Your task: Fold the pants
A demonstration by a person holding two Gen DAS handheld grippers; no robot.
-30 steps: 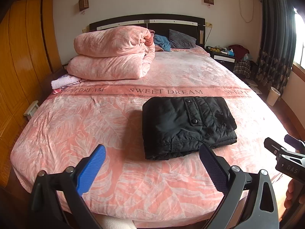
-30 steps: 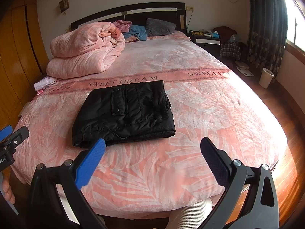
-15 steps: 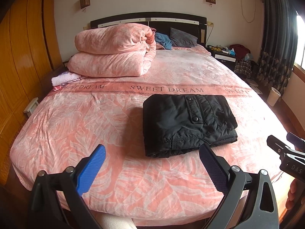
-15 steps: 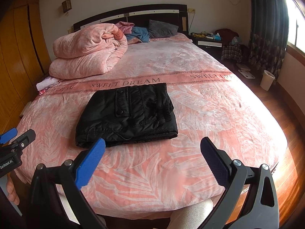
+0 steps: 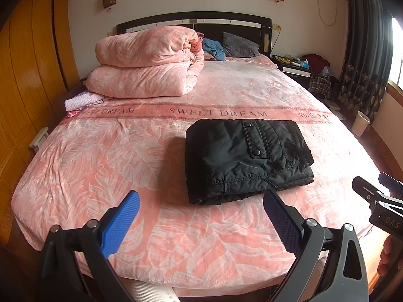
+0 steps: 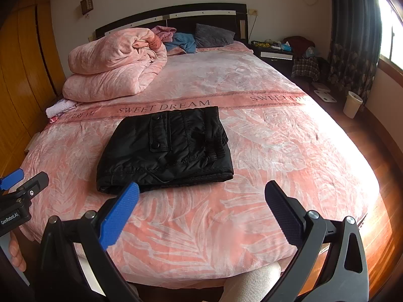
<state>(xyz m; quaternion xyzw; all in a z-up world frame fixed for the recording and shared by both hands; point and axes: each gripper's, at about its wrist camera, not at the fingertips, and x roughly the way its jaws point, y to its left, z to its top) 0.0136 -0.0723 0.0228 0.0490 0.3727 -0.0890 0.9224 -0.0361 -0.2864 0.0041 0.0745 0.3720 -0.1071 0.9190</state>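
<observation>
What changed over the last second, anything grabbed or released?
Nothing grabbed or released. Both views shift slightly, so the left gripper and right gripper drifted a little, with no clear direction. Both stayed open and off the cloth. The folded black pants kept their place and shape on the pink bed cover.

Black padded pants (image 5: pixel 248 159), folded into a flat rectangle, snap-flap pocket up, on the bed's near half
</observation>
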